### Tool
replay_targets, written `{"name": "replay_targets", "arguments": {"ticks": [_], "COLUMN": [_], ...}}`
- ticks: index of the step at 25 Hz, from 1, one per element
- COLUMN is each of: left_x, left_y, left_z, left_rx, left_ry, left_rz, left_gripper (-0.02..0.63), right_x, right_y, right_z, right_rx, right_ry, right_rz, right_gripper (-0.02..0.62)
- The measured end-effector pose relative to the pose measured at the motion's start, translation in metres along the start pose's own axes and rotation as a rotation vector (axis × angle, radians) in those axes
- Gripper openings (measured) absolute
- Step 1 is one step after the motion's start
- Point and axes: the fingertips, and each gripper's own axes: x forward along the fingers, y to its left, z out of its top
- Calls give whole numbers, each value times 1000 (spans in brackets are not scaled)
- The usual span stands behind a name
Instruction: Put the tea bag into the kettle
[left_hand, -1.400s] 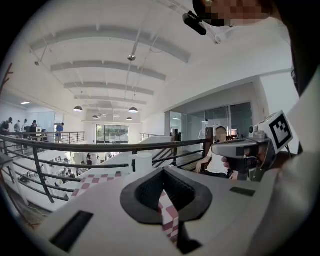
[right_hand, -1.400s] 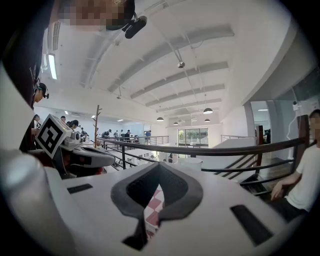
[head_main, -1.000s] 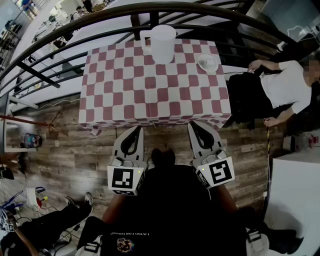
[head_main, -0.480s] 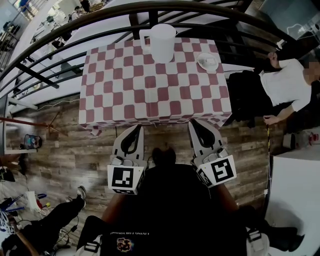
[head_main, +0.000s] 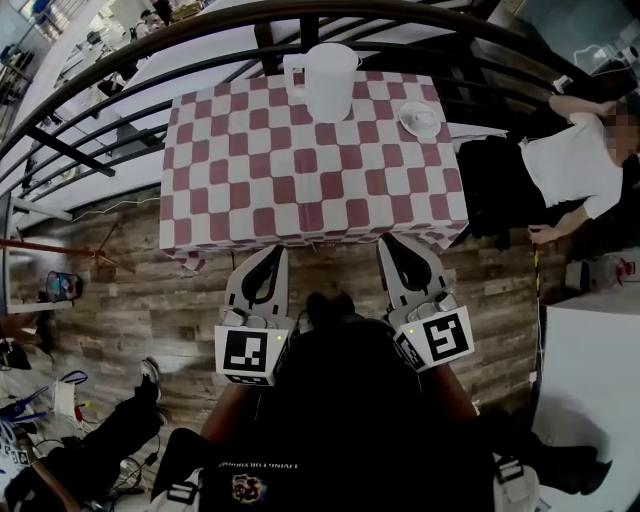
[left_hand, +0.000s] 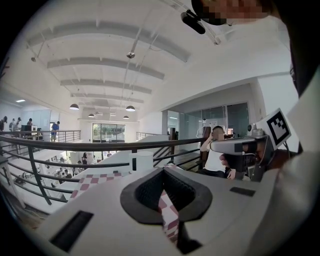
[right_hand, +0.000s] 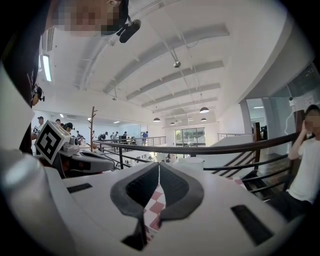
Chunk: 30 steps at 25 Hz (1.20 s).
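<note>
Both my claws are closed on nothing: the left gripper (head_main: 274, 254) and the right gripper (head_main: 389, 246) hang side by side just short of the near edge of the table (head_main: 310, 170), tips pressed together, with only checked cloth showing through the slot behind each pair of pads.

The tea bag (head_main: 420, 118), or the small pale thing I take for it, lies on a white dish (head_main: 403, 126) at the far right of the cloth. The kettle (head_main: 328, 82) stands well apart from it, at the middle of the far edge against the railing (head_main: 120, 60).

I expect the bag to weigh almost nothing, soft and limp, with paper that tears if squeezed hard. I would pinch it lightly by an upper corner or by its tag (too small from here to tell whether it has a string), so that it dangles and drops cleanly into the kettle's mouth. My right claw is the nearer one.

Against a second ago my grippers sit just where they were, closed as before. What differs is the seated person (head_main: 570, 160) right of the table, whose arm has gone from the table's side up toward the head, and the table lies a touch further right in the head view
</note>
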Motion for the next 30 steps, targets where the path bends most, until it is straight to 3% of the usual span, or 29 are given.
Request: {"name": "replay_targets", "arguments": {"ticks": [16, 30], "left_x": [17, 65], "left_y": [43, 72], "left_z": [7, 16], "left_rx": [11, 19], "left_ry": [-20, -9], "left_rz": [6, 33], "left_gripper": [5, 5], "right_x": [41, 87], "right_y": [9, -27], "right_z": [4, 4], "right_rx": [-16, -5], "right_ry": [-3, -6], "right_rz": [-2, -5], "right_gripper": [17, 17]}}
